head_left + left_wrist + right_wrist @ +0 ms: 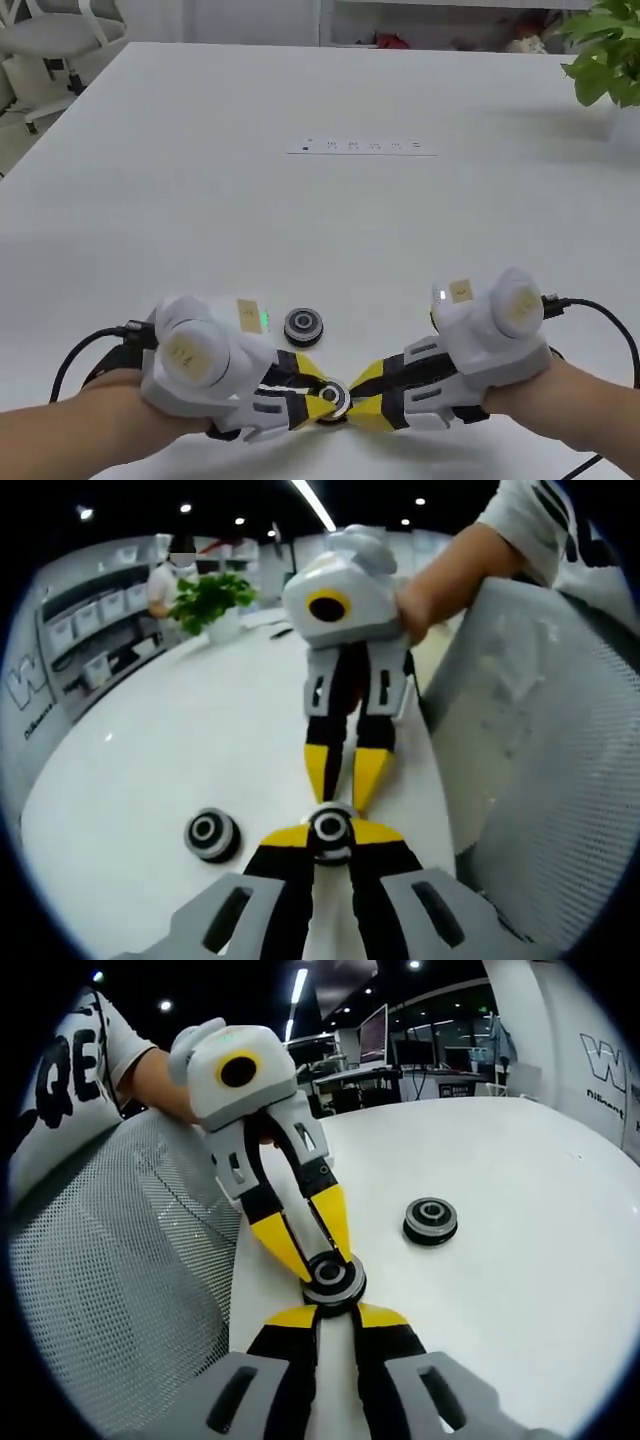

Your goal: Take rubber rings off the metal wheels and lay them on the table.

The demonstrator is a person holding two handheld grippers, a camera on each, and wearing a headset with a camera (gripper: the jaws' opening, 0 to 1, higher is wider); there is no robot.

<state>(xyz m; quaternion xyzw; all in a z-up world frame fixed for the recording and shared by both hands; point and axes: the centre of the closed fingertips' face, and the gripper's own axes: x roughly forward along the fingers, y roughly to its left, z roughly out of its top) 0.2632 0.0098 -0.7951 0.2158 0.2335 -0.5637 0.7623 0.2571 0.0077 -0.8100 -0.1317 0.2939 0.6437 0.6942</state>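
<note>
A small metal wheel with a black rubber ring is held just above the table's near edge, between both grippers. My left gripper comes in from the left and is shut on the wheel, which sits between its yellow tips. My right gripper comes in from the right, and its tips pinch the black rim of that wheel. A second wheel with its ring on lies flat on the white table, a little beyond the grippers; the gripper views show this second wheel too.
A flush socket strip sits mid-table. A potted plant stands at the far right corner. A white mesh chair back is close behind the near edge. Cables trail from both grippers.
</note>
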